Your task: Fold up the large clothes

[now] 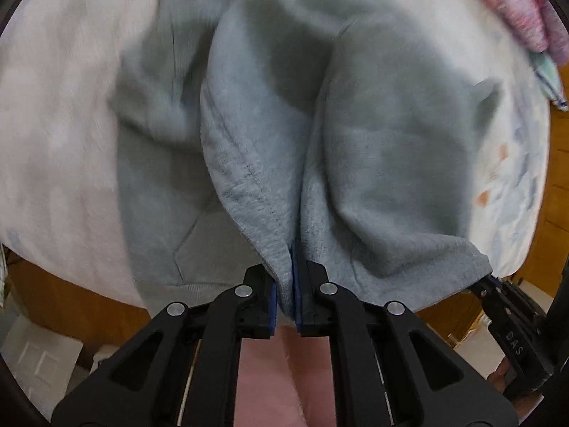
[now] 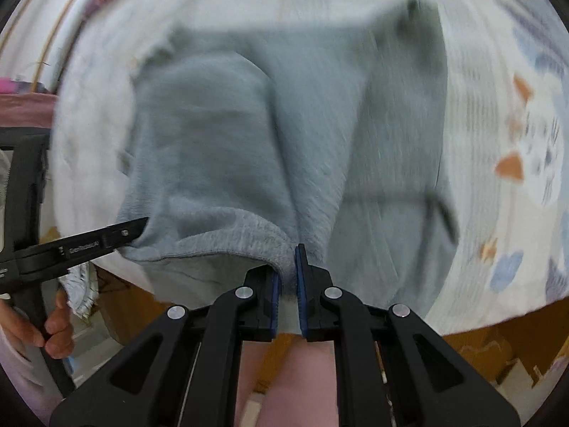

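Note:
A large grey fleece sweatshirt (image 1: pixel 355 149) lies bunched on a white printed bedsheet (image 1: pixel 60 135). My left gripper (image 1: pixel 286 295) is shut on its hem edge, with cloth pinched between the blue pads. My right gripper (image 2: pixel 288 284) is shut on another part of the same hem (image 2: pixel 231 238). In the right wrist view the sweatshirt (image 2: pixel 220 149) spreads ahead, lifted at the near edge, and the left gripper (image 2: pixel 131 231) shows at the left, gripping the cloth. In the left wrist view the right gripper (image 1: pixel 487 281) shows at the right edge, holding the cloth corner.
A pink and purple knit garment (image 1: pixel 515 3) lies at the far right of the bed. The sheet (image 2: pixel 526 149) has orange and blue prints. A wooden bed frame (image 2: pixel 515 341) and floor lie below the near edge. A hand (image 2: pixel 53 334) holds the left tool.

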`<action>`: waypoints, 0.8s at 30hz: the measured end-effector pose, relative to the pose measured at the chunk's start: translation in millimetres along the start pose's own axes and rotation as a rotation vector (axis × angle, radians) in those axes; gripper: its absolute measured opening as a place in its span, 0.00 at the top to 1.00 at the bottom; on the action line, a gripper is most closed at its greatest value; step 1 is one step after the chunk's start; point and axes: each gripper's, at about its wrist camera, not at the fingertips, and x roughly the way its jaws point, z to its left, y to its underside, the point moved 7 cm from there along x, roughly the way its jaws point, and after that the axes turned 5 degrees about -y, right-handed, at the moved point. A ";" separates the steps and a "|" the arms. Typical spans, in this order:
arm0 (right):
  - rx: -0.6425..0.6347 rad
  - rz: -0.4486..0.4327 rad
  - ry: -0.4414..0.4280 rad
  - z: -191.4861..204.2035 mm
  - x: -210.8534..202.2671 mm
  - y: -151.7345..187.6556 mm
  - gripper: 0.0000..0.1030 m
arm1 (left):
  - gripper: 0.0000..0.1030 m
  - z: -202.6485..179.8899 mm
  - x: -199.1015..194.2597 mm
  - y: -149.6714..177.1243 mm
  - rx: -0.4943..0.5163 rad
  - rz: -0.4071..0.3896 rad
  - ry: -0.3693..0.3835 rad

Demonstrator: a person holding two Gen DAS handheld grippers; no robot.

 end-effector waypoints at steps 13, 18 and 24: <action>0.151 0.094 -0.121 -31.6 -24.9 8.5 0.08 | 0.19 15.8 -52.9 0.9 0.183 0.022 -0.049; 0.297 -0.044 -0.156 -74.0 -42.0 -50.3 0.08 | 0.18 12.0 -75.4 -74.4 0.134 -0.103 -0.091; 0.350 -0.191 -0.215 -94.6 -22.6 -143.6 0.09 | 0.23 -0.6 -59.3 -174.8 0.041 -0.196 -0.069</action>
